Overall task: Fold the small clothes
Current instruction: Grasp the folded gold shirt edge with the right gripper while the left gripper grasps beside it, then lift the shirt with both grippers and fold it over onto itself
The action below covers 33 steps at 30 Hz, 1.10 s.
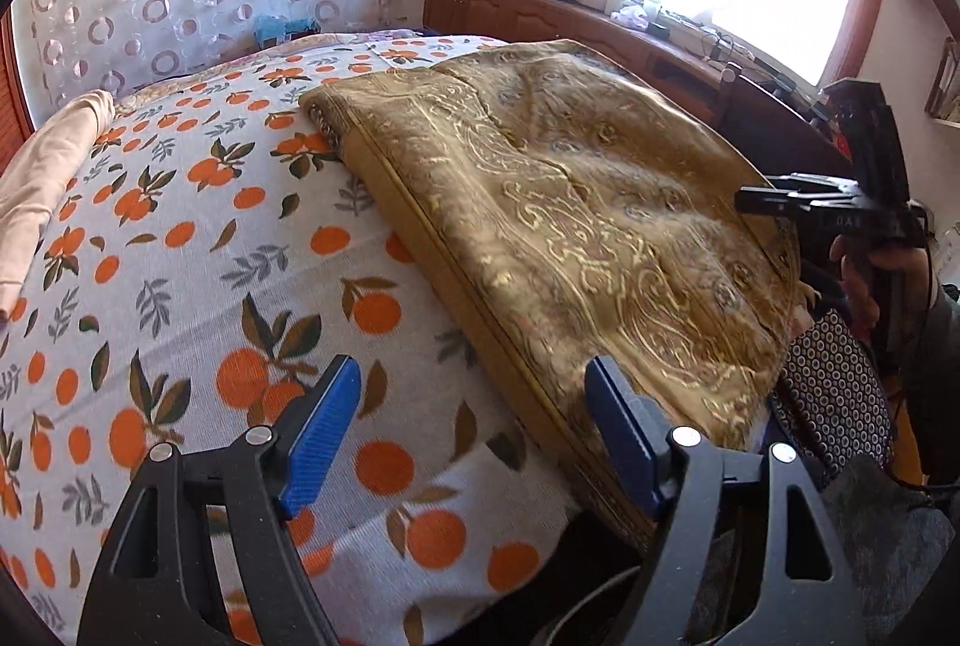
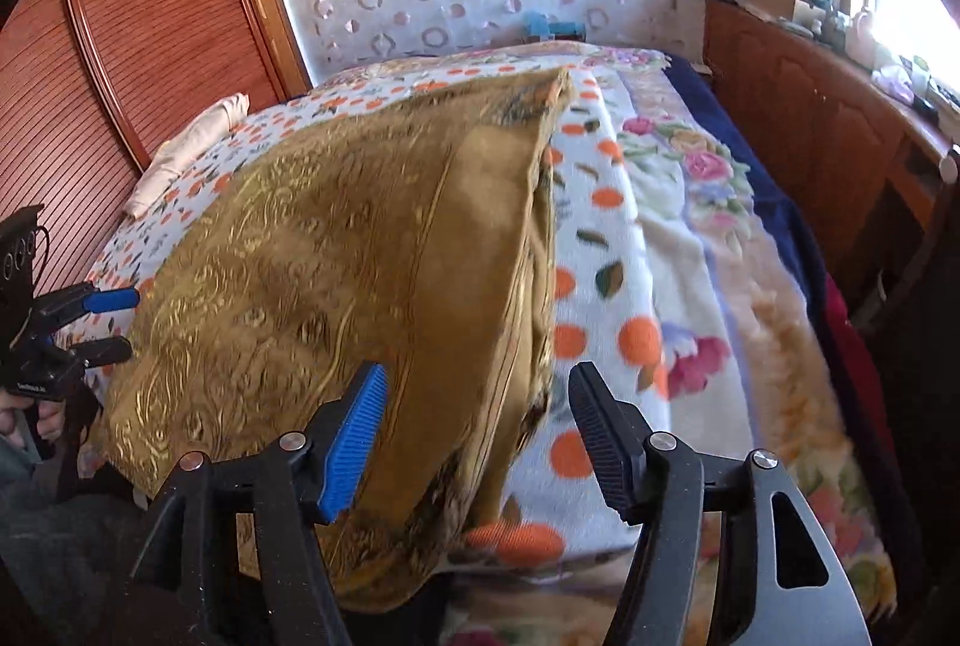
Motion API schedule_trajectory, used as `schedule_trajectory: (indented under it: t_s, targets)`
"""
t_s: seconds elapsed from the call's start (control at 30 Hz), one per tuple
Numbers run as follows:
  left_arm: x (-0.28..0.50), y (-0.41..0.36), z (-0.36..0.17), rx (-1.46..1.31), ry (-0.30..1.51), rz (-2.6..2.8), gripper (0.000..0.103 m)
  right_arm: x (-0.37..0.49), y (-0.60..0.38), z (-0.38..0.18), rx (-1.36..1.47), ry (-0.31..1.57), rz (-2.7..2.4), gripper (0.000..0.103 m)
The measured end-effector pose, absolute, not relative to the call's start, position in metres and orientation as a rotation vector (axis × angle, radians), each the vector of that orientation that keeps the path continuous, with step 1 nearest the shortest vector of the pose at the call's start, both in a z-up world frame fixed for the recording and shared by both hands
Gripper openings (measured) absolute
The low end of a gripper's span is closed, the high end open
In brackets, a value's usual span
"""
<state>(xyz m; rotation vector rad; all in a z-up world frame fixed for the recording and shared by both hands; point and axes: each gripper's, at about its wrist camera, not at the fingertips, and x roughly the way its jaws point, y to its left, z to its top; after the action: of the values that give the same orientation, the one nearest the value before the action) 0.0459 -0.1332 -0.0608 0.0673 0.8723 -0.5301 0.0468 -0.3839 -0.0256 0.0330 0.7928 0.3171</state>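
Folded gold cloth [image 1: 576,226] is laid on the bed [image 1: 198,250]; both hand-held grippers, left [image 1: 474,436] and right [image 2: 477,436], are held open, empty, at its near edge.

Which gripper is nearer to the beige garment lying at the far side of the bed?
Left. The left gripper hovers over the orange-print sheet on the beige garment's side; the right gripper hovers beyond the golden brocade cloth.

Orange-print sheet [image 1: 198,250] left of gold cloth [image 1: 576,226] looks clear; dresser [image 1: 540,15] bounds right.
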Motion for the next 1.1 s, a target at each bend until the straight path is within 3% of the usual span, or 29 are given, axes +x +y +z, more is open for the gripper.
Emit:
schedule_trajectory:
  t_s: [0.1,0.3,0.4,0.53,0.63,0.8,1.1]
  targets:
    - [0.038,-0.132,-0.062,0.056,0.888,-0.542,0.06,0.044,-0.379,-0.031,0.035,0.818,0.317,0.065]
    - [0.021,-0.136,-0.065,0.043,0.915,-0.584,0.048,0.043,-0.369,-0.031,0.012,0.828,0.343,0.065]
    - [0.018,-0.14,-0.068,0.04,0.923,-0.598,0.043,0.039,-0.363,-0.031,-0.008,0.826,0.35,0.053]
    - [0.014,-0.146,-0.07,0.035,0.931,-0.63,0.042,0.043,-0.358,-0.035,-0.019,0.831,0.377,0.023]
    - [0.012,-0.151,-0.07,0.035,0.934,-0.655,0.041,0.045,-0.358,-0.035,-0.014,0.827,0.398,0.012]
    - [0.014,-0.155,-0.068,0.033,0.94,-0.675,0.013,0.042,-0.357,-0.03,0.014,0.785,0.426,0.009]
    - [0.018,-0.15,-0.002,-0.029,0.788,-0.713,0.008,0.033,-0.363,0.006,0.042,0.656,0.476,0.008]
